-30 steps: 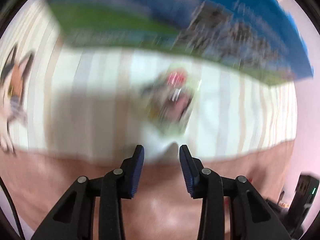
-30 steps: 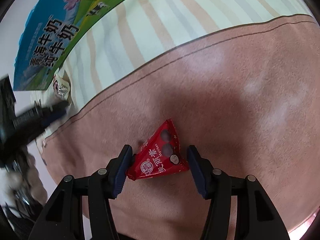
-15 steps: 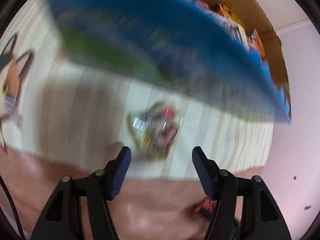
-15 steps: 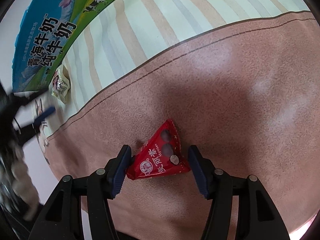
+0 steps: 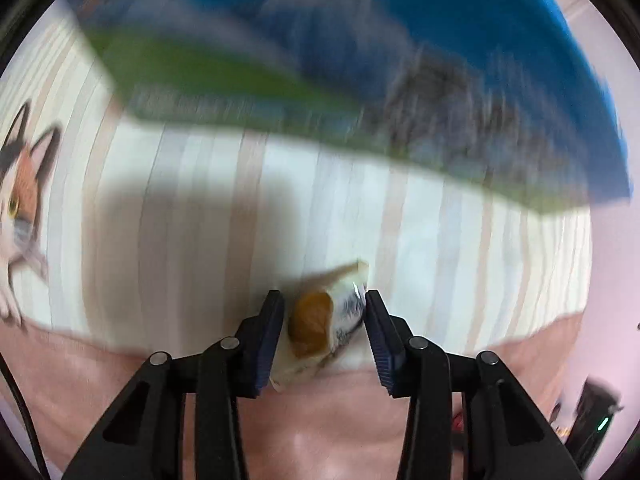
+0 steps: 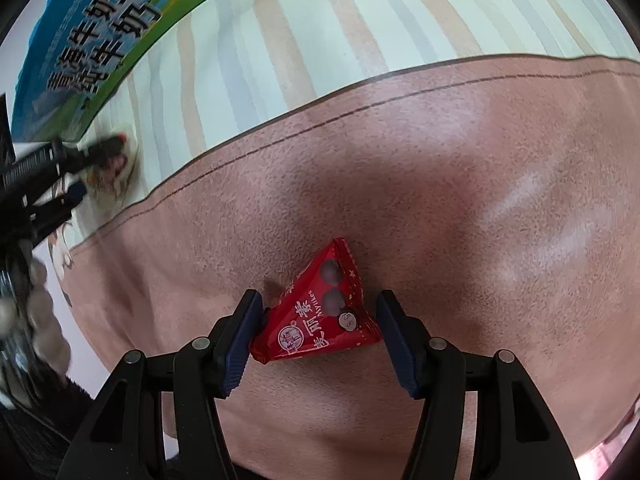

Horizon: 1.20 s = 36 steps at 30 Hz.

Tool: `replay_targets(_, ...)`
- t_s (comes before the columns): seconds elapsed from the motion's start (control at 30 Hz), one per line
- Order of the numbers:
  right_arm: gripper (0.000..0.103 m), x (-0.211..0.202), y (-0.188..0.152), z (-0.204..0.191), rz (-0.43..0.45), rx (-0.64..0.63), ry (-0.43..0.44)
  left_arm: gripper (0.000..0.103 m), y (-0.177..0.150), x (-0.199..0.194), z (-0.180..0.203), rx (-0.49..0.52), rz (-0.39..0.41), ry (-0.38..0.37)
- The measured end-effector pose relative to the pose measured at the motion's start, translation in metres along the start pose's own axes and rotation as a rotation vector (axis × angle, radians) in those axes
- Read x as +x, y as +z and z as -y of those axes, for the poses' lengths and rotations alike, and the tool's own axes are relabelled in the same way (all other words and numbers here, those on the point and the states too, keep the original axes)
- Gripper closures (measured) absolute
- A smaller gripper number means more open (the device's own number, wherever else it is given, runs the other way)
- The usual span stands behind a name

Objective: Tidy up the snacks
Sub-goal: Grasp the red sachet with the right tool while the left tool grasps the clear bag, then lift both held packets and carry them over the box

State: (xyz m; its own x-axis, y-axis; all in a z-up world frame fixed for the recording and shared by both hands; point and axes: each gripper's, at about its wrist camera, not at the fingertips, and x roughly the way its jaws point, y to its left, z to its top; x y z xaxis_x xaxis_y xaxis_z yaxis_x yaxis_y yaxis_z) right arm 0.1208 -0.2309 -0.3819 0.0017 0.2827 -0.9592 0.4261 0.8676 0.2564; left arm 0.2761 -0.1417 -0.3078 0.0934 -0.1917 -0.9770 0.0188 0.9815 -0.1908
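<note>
In the left wrist view a small pale snack packet (image 5: 320, 320) with an orange-brown patch sits between the fingers of my left gripper (image 5: 324, 320), which is shut on it; the view is blurred by motion. In the right wrist view a red triangular snack packet (image 6: 320, 320) lies on the brown cloth between the fingers of my right gripper (image 6: 320, 328). The jaws are open around it, each just touching or nearly touching a corner. The left gripper (image 6: 60, 176) with its packet (image 6: 112, 172) also shows at the far left there.
A large blue and green milk carton box (image 5: 360, 60) stands at the back, also in the right wrist view (image 6: 88, 40). A striped mat (image 6: 320, 32) with a cat picture (image 5: 20, 200) lies beyond the brown cloth (image 6: 440, 160). A dark device (image 5: 596, 412) sits at lower right.
My left gripper moved up to the pale packet on the striped mat and closed on it. My right gripper stayed still, open around the red packet.
</note>
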Motion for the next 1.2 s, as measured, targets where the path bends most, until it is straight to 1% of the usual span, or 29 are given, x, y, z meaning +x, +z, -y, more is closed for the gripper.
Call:
replay_targets(0.07, 0.041, 0.003, 0.002, -0.002, -0.005, -0.013, -0.002, 0.066, -0.023, 0.003, -0.007, 0.019, -0.034, 0.004)
replay_targets(0.13, 0.041, 0.004, 0.002, -0.005, -0.009, -0.020, 0.000, 0.066, -0.048, 0.004, -0.017, 0.018, -0.067, 0.005)
replay_targets(0.2, 0.041, 0.006, 0.004, -0.006, -0.015, -0.023, 0.004, 0.066, -0.066, 0.007, -0.027, 0.006, -0.105, -0.008)
replay_targets(0.27, 0.041, 0.008, 0.006, -0.007, -0.021, -0.020, 0.012, 0.065, -0.078, 0.010, -0.043, -0.053, -0.145, -0.060)
replay_targets(0.33, 0.040, 0.008, 0.008, -0.003, -0.026, -0.010, 0.026, 0.065, -0.081, 0.007, -0.060, -0.134, -0.166, -0.132)
replay_targets(0.37, 0.039, 0.004, 0.009, 0.007, -0.030, -0.001, 0.037, 0.065, -0.080, 0.003, -0.068, -0.163, -0.166, -0.152)
replay_targets(0.4, 0.038, 0.004, 0.009, 0.008, -0.032, 0.009, 0.047, 0.064, -0.083, -0.004, -0.079, -0.182, -0.156, -0.165)
replay_targets(0.43, 0.038, 0.005, 0.010, 0.009, -0.036, 0.020, 0.057, 0.062, -0.079, -0.013, -0.086, -0.198, -0.127, -0.170)
replay_targets(0.47, 0.037, 0.005, 0.011, 0.010, -0.040, 0.027, 0.062, 0.057, -0.075, -0.021, -0.088, -0.203, -0.099, -0.172)
replay_targets(0.5, 0.037, 0.004, 0.013, 0.011, -0.042, 0.029, 0.064, 0.049, -0.069, -0.028, -0.088, -0.199, -0.070, -0.174)
replay_targets(0.53, 0.036, 0.005, 0.013, 0.011, -0.043, 0.028, 0.065, 0.045, -0.057, -0.035, -0.083, -0.185, -0.044, -0.168)
replay_targets(0.57, 0.036, 0.005, 0.013, 0.009, -0.045, 0.026, 0.062, 0.038, -0.049, -0.040, -0.082, -0.174, -0.031, -0.156)
replay_targets(0.6, 0.036, 0.006, 0.013, 0.008, -0.047, 0.024, 0.059, 0.037, -0.032, -0.043, -0.077, -0.165, -0.025, -0.146)
replay_targets(0.7, 0.036, 0.010, 0.014, 0.005, -0.052, 0.021, 0.051, 0.037, -0.011, -0.040, -0.063, -0.140, -0.039, -0.126)
replay_targets(0.73, 0.036, 0.011, 0.015, 0.004, -0.055, 0.021, 0.050, 0.037, -0.009, -0.036, -0.062, -0.135, -0.045, -0.108)
replay_targets(0.83, 0.036, 0.014, 0.016, 0.002, -0.061, 0.031, 0.056, 0.037, 0.012, -0.020, -0.043, -0.108, -0.060, -0.069)
replay_targets(0.87, 0.036, 0.016, 0.016, -0.002, -0.062, 0.036, 0.059, 0.037, 0.015, -0.018, -0.040, -0.101, -0.055, -0.061)
replay_targets(0.9, 0.036, 0.015, 0.016, -0.001, -0.062, 0.039, 0.062, 0.039, 0.016, -0.017, -0.037, -0.095, -0.043, -0.051)
replay_targets(0.93, 0.036, 0.016, 0.016, -0.001, -0.062, 0.046, 0.067, 0.040, 0.016, -0.018, -0.036, -0.087, -0.026, -0.048)
replay_targets(0.97, 0.036, 0.015, 0.018, 0.003, -0.062, 0.049, 0.071, 0.050, 0.015, -0.015, -0.032, -0.082, -0.024, -0.037)
replay_targets(1.0, 0.036, 0.015, 0.018, 0.004, -0.062, 0.052, 0.073, 0.050, 0.014, -0.016, -0.034, -0.075, -0.030, -0.033)
replay_targets(1.03, 0.036, 0.015, 0.018, 0.005, -0.060, 0.052, 0.075, 0.050, 0.015, -0.010, -0.024, -0.073, -0.030, -0.038)
replay_targets(1.07, 0.036, 0.014, 0.018, 0.007, -0.059, 0.049, 0.076, 0.050, 0.012, -0.009, -0.023, -0.072, -0.031, -0.042)
replay_targets(1.2, 0.036, 0.014, 0.017, 0.010, -0.057, 0.050, 0.079, 0.051, -0.006, 0.000, -0.012, -0.074, -0.060, -0.058)
